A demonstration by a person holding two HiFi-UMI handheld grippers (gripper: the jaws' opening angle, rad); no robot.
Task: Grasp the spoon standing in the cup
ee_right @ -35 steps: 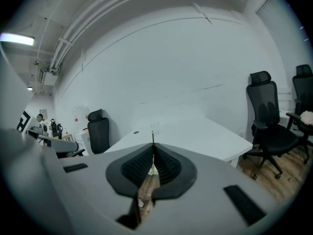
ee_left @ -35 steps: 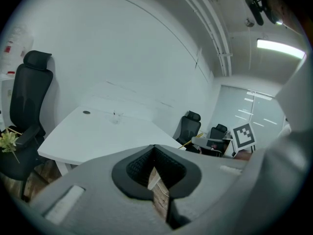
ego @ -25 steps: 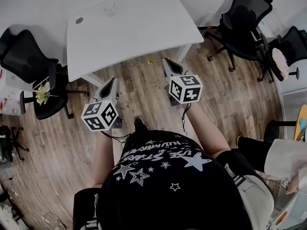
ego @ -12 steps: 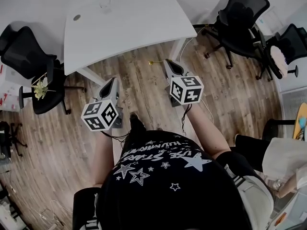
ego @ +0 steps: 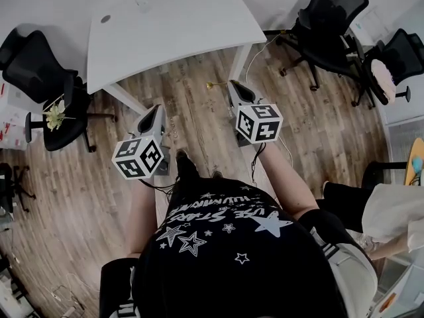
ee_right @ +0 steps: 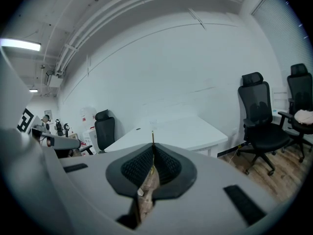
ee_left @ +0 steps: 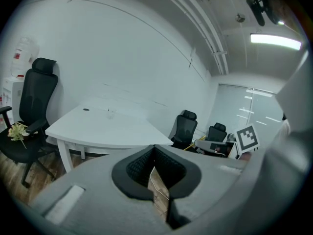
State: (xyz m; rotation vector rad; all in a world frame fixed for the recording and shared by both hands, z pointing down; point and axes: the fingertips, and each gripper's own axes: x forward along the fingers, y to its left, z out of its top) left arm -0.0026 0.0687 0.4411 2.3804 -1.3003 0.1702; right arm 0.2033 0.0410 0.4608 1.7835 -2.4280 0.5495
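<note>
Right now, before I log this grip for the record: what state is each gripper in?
Left gripper: closed, nothing between its jaws.
Right gripper: closed on the thin gold metal spoon.

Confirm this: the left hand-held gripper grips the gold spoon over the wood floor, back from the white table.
Wrong side. The right hand-held gripper grips the gold spoon over the wood floor, back from the white table; the right gripper view shows it between its jaws.
</note>
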